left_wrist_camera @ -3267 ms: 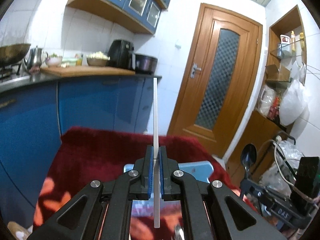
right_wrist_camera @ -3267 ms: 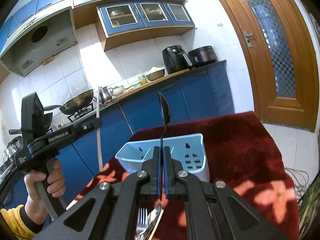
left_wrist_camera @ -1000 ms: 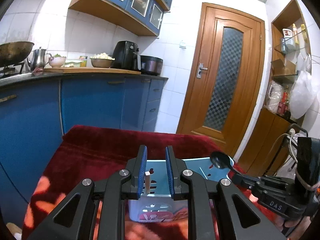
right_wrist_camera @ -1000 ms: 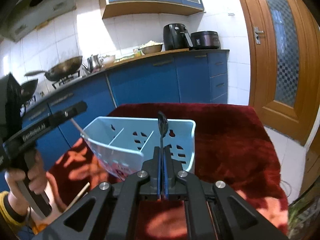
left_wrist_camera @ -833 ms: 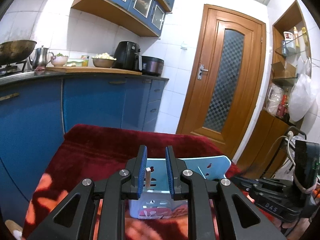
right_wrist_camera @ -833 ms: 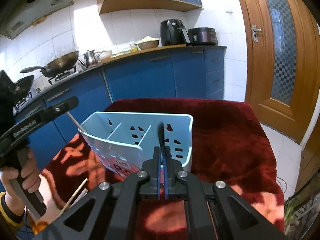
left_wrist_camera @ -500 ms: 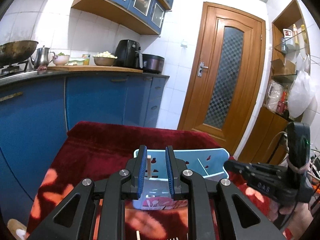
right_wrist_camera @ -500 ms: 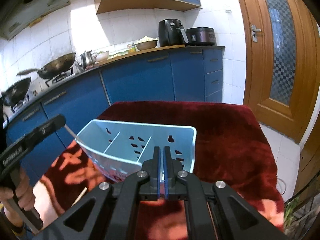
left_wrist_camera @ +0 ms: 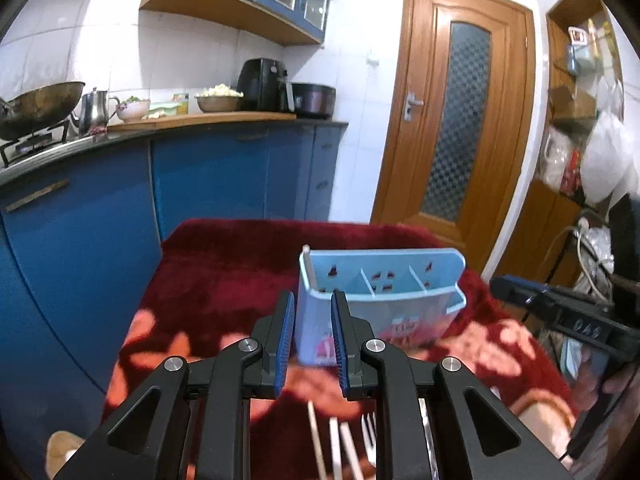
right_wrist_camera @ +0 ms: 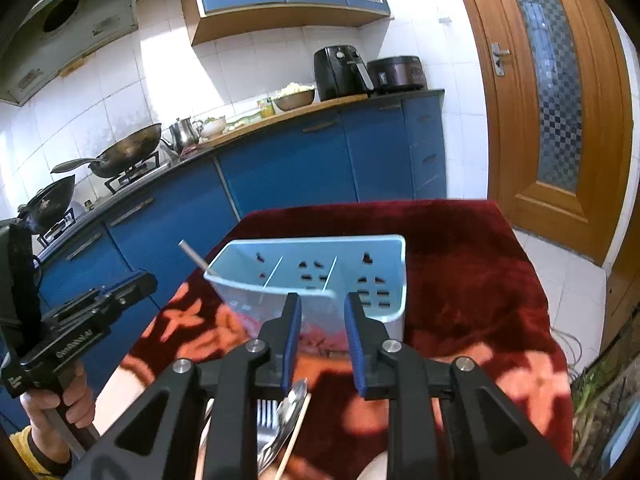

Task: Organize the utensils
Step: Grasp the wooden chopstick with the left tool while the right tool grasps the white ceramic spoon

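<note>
A light-blue utensil caddy [left_wrist_camera: 380, 292] with three compartments stands on the red cloth [left_wrist_camera: 224, 264]. A pale chopstick [left_wrist_camera: 309, 266] leans in its left end compartment and sticks out over the rim [right_wrist_camera: 195, 259]. My left gripper [left_wrist_camera: 312, 300] is open just in front of the caddy, with nothing between its pads. My right gripper [right_wrist_camera: 324, 300] hovers before the caddy [right_wrist_camera: 320, 276]; its jaws are opening and nothing is between them. A fork, a metal spoon [right_wrist_camera: 290, 404] and chopsticks [left_wrist_camera: 316, 440] lie on the cloth beneath the grippers. The black spoon is out of sight.
Blue kitchen cabinets [left_wrist_camera: 208, 176] run behind the table, with woks and appliances on the counter. A wooden door [left_wrist_camera: 456, 116] stands at the back right. The other gripper and the hand holding it flank each view [right_wrist_camera: 80, 320] [left_wrist_camera: 560, 312]. The cloth's far edge lies beyond the caddy.
The right jaws, earlier shut on the black spoon, have let it go into the caddy and parted. The left gripper released the chopstick into the caddy and drew back.
</note>
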Tool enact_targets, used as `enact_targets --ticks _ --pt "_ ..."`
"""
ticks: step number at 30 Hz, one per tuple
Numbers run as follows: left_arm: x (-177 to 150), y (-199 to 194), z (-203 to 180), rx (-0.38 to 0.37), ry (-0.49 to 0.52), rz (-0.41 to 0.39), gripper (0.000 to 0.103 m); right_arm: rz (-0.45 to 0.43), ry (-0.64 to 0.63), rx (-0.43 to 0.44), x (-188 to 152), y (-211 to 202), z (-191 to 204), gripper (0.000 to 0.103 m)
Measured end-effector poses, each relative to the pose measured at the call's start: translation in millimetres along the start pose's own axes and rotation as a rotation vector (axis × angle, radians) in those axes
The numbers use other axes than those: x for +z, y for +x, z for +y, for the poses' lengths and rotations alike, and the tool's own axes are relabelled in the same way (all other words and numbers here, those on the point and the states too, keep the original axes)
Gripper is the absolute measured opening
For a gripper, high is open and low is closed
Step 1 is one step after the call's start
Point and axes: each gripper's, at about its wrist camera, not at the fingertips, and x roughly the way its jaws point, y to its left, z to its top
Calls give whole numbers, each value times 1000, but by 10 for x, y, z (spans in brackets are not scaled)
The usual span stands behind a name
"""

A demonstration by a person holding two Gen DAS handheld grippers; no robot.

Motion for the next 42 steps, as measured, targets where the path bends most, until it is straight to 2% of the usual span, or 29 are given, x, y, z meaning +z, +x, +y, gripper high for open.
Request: enact_targets --ticks 6,12,23,29,40,42 --pt "-154 -48 11 -8 8 135 19 84 45 -1 -197 -158 26 29" --pt "-362 8 17 -49 -3 296 19 170 96 8 -437 -222 -4 29" --pt "-639 258 11 -61 2 494 19 277 168 3 -826 -248 -154 30" --pt "-707 385 45 -92 -41 564 19 293 183 0 -913 -274 -224 34" --pt "-780 540 109 -113 -103 645 19 333 203 4 -1004 -247 -293 34" --pt "-792 567 132 -127 -120 655 15 340 203 4 -1014 -237 -292 34"
